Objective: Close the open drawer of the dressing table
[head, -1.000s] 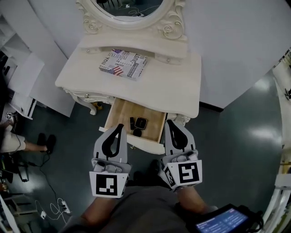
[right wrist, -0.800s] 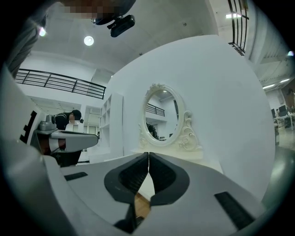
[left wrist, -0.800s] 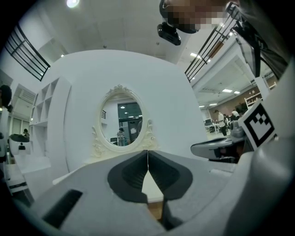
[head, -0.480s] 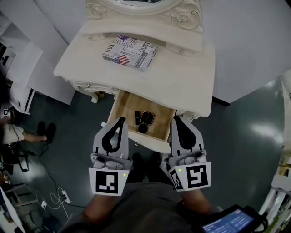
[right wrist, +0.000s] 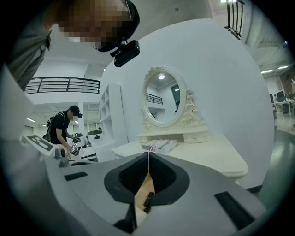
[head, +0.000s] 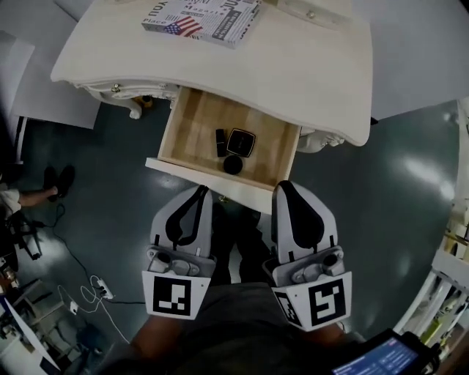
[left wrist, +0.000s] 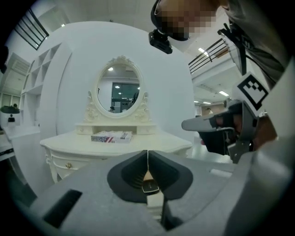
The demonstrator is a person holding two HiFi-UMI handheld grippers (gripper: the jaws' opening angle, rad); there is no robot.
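Left gripper: jaws pressed together, only a thin seam between the tips, nothing held. The same shows in its own view.

Right gripper: jaws also together, nothing clamped; its own view shows the tips meeting in a line.

The two grippers sit side by side, well apart from each other, over the dark glossy floor. Both point toward the drawer front. The tips lie just beside that front edge; touching or not, cannot tell.

Drawer: pulled out from under the dressing table, wooden bottom exposed. Three small things lie grouped near its front, right of centre:
- a short black stick
- a dark square case just beside it
- a round black piece nearest the front

Table top: cream, curved edge. A printed box with a flag pattern lies flat toward the back left, also seen from the left gripper and the right gripper.

Behind the box, an oval mirror in a carved cream frame stands upright on a low shelf against a white wall.

Floor, left side: loose cables.

Far background, right gripper view: a person in dark clothes stands at a white bench.
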